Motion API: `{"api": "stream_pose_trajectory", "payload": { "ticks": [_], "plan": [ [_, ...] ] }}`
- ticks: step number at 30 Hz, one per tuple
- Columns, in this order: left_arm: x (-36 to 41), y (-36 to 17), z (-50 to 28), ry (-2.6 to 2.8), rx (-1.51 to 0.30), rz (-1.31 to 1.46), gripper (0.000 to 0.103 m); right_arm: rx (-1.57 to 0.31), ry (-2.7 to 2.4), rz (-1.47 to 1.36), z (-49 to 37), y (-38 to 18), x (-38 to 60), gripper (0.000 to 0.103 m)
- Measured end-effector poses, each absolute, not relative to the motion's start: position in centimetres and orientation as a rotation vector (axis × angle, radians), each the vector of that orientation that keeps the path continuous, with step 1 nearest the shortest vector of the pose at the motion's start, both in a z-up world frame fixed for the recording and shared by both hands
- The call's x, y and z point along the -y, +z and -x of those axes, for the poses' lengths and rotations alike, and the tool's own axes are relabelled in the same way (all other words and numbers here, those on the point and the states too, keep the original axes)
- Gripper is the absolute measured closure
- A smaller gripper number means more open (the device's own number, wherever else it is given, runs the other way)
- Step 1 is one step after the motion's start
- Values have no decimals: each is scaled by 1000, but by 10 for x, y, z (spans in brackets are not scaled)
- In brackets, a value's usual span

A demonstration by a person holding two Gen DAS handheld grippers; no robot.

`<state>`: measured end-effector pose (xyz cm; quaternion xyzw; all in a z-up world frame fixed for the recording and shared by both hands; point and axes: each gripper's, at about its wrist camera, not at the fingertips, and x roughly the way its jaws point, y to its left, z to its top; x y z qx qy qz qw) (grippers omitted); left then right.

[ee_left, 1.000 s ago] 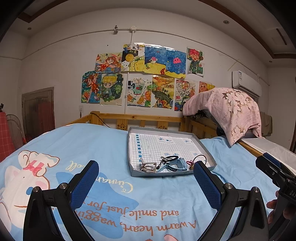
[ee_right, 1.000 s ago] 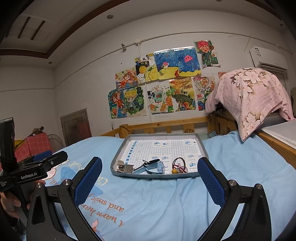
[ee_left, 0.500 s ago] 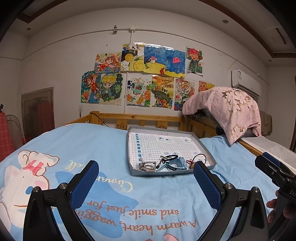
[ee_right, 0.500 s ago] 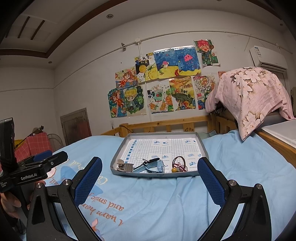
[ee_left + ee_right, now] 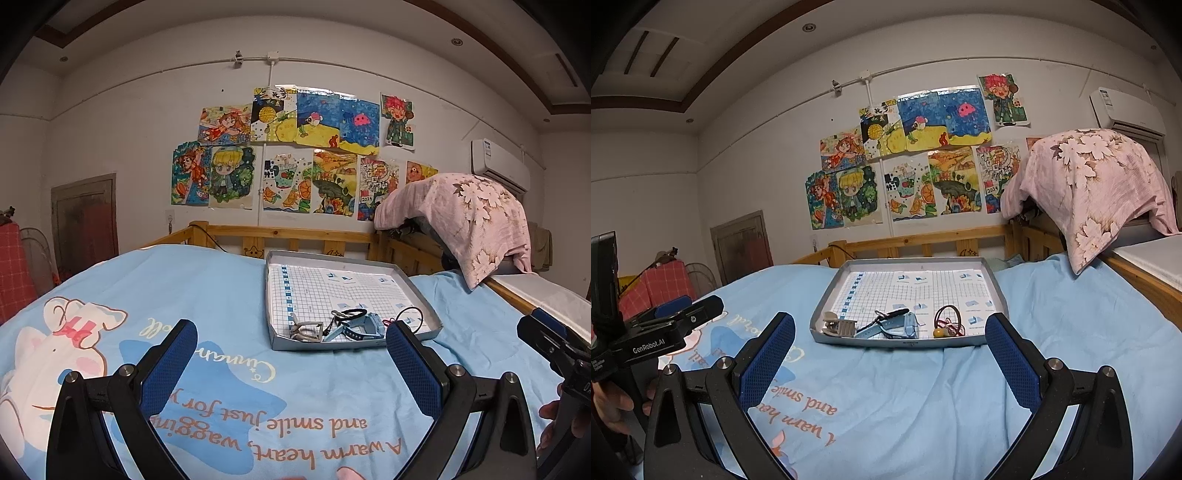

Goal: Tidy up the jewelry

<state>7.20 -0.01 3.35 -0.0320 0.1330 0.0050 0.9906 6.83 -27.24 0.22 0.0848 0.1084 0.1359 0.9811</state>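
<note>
tray [image 5: 993, 291] | seemingly a touch nearer in right view | grippers unmoved

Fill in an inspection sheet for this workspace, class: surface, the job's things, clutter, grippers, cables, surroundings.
Surface: blue bedsheet with cartoon print, wrinkled.
Job's things: grey tray on the sheet, lined with grid paper; along its near edge lie a beige hair claw, a blue watch and a red cord loop with a yellow bead, close together.
Clutter: nothing seen on the sheet besides the tray.
Grippers: left gripper and right gripper both open, empty, short of the tray.
Cables: dark cable over the wooden bed rail.
Surroundings: drawings on the wall, pink floral cloth at right, air conditioner.
</note>
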Motion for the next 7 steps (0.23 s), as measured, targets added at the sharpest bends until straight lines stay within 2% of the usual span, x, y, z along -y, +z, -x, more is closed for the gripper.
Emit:
{"api": "stream_pose_trajectory", "payload": {
  "ticks": [7],
  "plan": [
    [-1,33,-72,3,-274,68,0,-222,275,-167,-69,2,270,2]
  ]
}}
